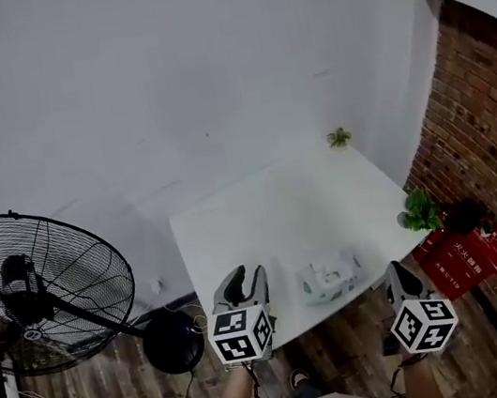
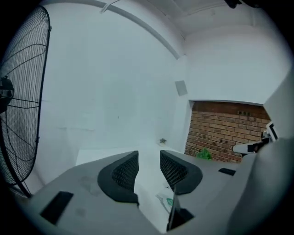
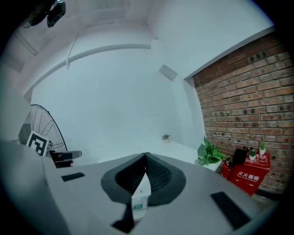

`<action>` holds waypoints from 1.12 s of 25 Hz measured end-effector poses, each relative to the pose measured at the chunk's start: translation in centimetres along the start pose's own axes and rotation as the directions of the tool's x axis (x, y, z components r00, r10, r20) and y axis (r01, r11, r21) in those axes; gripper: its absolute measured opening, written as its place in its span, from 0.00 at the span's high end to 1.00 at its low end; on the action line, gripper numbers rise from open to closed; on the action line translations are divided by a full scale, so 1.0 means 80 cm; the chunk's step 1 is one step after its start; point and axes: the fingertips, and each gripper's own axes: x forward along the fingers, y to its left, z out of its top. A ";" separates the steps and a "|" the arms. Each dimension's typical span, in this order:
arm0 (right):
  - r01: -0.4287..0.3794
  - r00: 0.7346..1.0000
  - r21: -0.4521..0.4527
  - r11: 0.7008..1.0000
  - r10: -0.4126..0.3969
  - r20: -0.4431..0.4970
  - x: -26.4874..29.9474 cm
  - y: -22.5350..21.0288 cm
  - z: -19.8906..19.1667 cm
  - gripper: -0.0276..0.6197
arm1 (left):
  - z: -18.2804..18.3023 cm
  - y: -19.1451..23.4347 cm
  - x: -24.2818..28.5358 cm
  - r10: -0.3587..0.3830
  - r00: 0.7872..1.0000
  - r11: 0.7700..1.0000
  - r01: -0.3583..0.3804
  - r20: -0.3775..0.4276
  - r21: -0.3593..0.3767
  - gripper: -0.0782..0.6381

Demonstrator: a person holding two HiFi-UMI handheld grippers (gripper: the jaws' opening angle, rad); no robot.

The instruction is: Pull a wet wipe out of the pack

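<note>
The wet wipe pack [image 1: 331,279], white with a pale lid, lies flat near the front edge of the white table [image 1: 261,215]. My left gripper [image 1: 243,276] hovers over the table's front edge, left of the pack and apart from it. Its jaws stand open in the left gripper view [image 2: 148,159], with bare table between them. My right gripper [image 1: 396,274] hangs off the front right corner, right of the pack. Its jaws meet at the tips [image 3: 146,158]. A white slip with green print [image 3: 139,196] shows in the slit behind them; I cannot tell what it is.
A large black floor fan [image 1: 45,286] stands left of the table, its round base [image 1: 174,342] near the left gripper. A tiny plant [image 1: 340,137] sits at the table's far right corner. A potted plant [image 1: 419,209] and a red box [image 1: 464,262] stand against the brick wall on the right.
</note>
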 end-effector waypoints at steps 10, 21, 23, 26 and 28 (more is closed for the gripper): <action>0.022 0.998 0.040 0.999 -0.019 -0.058 0.048 -0.045 -0.007 0.96 | -0.028 -0.027 0.077 -0.050 0.994 0.999 0.050 -0.098 -0.008 0.69; -0.093 0.992 0.053 0.994 0.097 -0.084 0.098 -0.108 0.019 0.96 | -0.025 -0.094 0.113 0.017 0.995 1.000 -0.017 -0.102 0.000 0.69; -0.106 0.990 0.065 0.992 0.112 -0.086 0.103 -0.119 0.021 0.96 | -0.023 -0.111 0.122 0.018 0.995 1.000 -0.017 -0.098 0.008 0.69; -0.116 0.987 0.079 0.990 0.124 -0.105 0.108 -0.136 0.016 0.96 | -0.025 -0.134 0.136 0.013 0.994 1.000 -0.011 -0.108 0.016 0.69; -0.117 0.985 0.088 0.989 0.127 -0.115 0.111 -0.148 0.014 0.96 | -0.029 -0.147 0.143 0.010 0.993 1.000 -0.008 -0.118 0.021 0.69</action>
